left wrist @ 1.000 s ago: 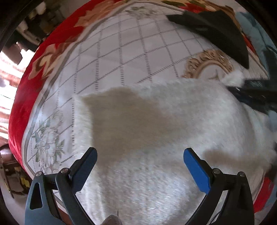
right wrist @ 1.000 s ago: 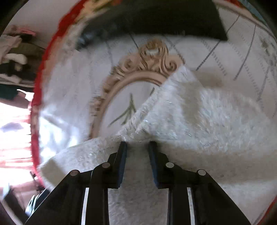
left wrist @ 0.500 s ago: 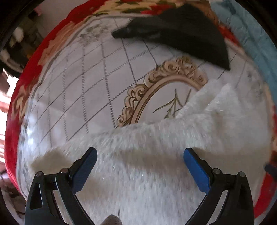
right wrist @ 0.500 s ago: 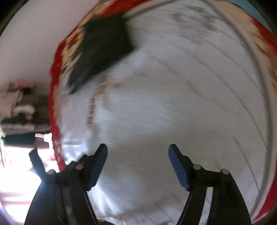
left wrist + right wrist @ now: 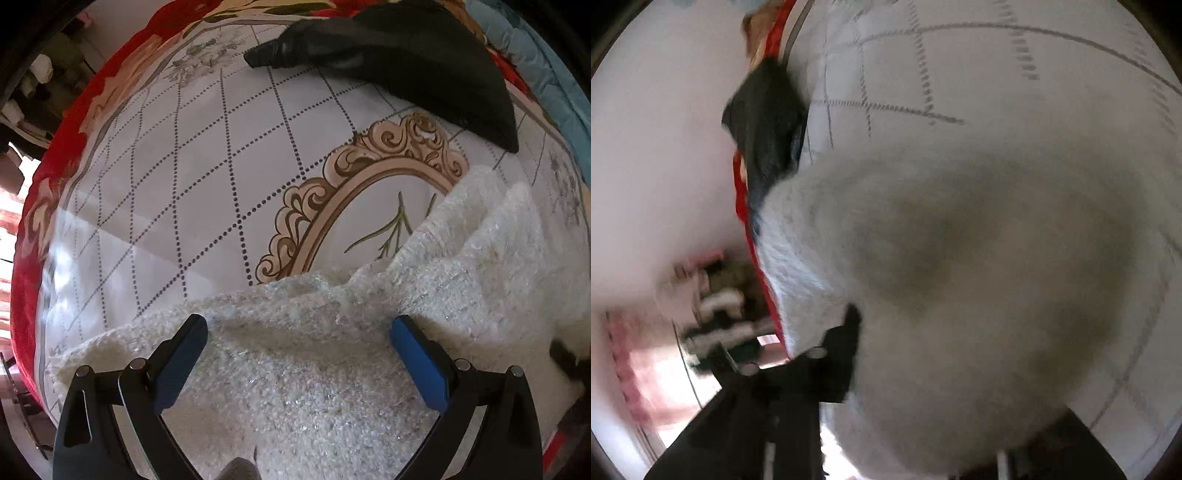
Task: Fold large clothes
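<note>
One bedspread [image 5: 229, 177], white with a dotted lattice, red border and gold scrolled oval, bears everything. One fluffy white garment [image 5: 314, 387] lies rumpled just below that oval; in the blurred right view it bulges up and hides one finger. One black garment [image 5: 399, 59] lies above the oval. The left gripper [image 5: 299, 354] gapes wide, empty. The right gripper [image 5: 923, 354] is closing; its grip cannot be made out.
</note>
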`<state>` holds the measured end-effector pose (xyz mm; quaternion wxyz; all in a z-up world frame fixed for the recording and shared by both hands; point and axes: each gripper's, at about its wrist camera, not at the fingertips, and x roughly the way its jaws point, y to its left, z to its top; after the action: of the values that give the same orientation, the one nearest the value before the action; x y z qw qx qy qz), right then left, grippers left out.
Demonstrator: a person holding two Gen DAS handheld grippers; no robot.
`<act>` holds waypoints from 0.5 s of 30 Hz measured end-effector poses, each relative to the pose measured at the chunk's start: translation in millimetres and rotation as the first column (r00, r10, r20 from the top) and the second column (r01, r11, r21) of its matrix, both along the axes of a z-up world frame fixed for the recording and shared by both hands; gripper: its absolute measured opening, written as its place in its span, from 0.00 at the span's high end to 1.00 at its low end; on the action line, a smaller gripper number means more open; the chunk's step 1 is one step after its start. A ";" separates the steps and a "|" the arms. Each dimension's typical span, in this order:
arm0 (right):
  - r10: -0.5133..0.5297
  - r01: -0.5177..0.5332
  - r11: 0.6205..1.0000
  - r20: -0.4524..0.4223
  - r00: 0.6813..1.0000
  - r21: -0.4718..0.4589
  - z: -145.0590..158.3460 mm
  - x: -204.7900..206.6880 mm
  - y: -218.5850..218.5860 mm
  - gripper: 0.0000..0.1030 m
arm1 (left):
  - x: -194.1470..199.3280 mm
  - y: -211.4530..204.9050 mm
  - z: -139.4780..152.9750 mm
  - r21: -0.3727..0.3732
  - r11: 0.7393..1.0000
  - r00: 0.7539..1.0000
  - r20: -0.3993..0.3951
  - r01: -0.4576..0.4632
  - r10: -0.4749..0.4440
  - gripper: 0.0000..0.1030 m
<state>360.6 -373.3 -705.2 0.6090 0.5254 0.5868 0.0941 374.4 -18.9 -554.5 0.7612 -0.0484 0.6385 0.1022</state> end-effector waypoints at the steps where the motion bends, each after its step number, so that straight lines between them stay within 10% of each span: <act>1: -0.051 0.051 0.999 -0.017 0.999 0.007 4.5 -13.1 -3.6 0.80 | -3.3 -1.3 6.2 0.000 1.000 1.000 0.002 0.004 -0.004 0.00; 5: -0.099 0.095 0.995 -0.190 0.977 -0.026 18.9 -81.2 -7.8 0.76 | -28.0 -8.7 27.7 0.000 1.000 1.000 0.002 0.029 -0.029 0.00; 9: 0.163 -0.197 0.979 -0.376 0.912 -0.053 23.8 -107.5 -2.3 0.55 | -60.9 -18.6 35.2 0.025 0.999 0.999 -0.039 0.032 -0.031 0.00; 15: 0.427 -0.511 0.780 -0.289 0.856 -0.362 104.6 -55.6 -1.2 0.38 | -95.1 -9.6 36.0 0.047 0.997 0.996 -0.062 -0.054 0.057 0.00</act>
<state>305.0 -374.5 -600.6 0.6063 0.2224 0.7610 0.0620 279.3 -28.5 -518.5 0.7385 -0.0456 0.6581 0.1393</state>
